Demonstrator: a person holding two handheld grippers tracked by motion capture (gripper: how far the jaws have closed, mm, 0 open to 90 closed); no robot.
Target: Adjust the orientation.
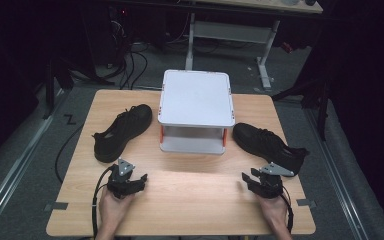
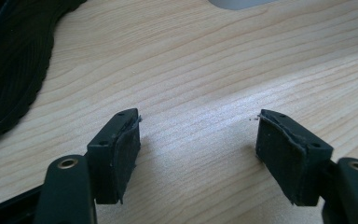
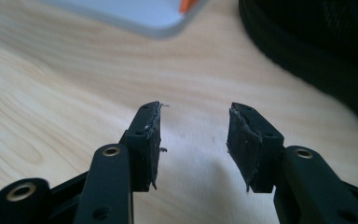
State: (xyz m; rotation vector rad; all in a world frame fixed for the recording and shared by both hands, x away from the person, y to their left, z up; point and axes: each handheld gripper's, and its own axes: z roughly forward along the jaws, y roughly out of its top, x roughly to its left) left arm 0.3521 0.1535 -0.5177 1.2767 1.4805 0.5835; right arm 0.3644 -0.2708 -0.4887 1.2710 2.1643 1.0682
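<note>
Two black lace-up shoes lie on the wooden table (image 1: pixel 195 200). The left shoe (image 1: pixel 121 131) is left of a white two-tier rack (image 1: pixel 196 97) with orange posts, and the right shoe (image 1: pixel 269 144) is to the rack's right. My left gripper (image 1: pixel 130 174) rests near the table's front edge, just below the left shoe, open with nothing between its pads. In the left gripper view, the gripper (image 2: pixel 198 116) shows the shoe's sole (image 2: pixel 14 70) at far left. My right gripper (image 1: pixel 260 176) sits below the right shoe, open and holding nothing. From the right gripper (image 3: pixel 196 106), that shoe (image 3: pixel 317 42) lies ahead to the right.
The rack's white base corner (image 3: pixel 135 14) lies ahead of the right gripper, and its edge (image 2: pixel 242 3) shows at the top of the left gripper view. Bare wood stretches between the two grippers. Beyond the table are cables (image 1: pixel 130 65) on the floor and a desk frame (image 1: pixel 230 35).
</note>
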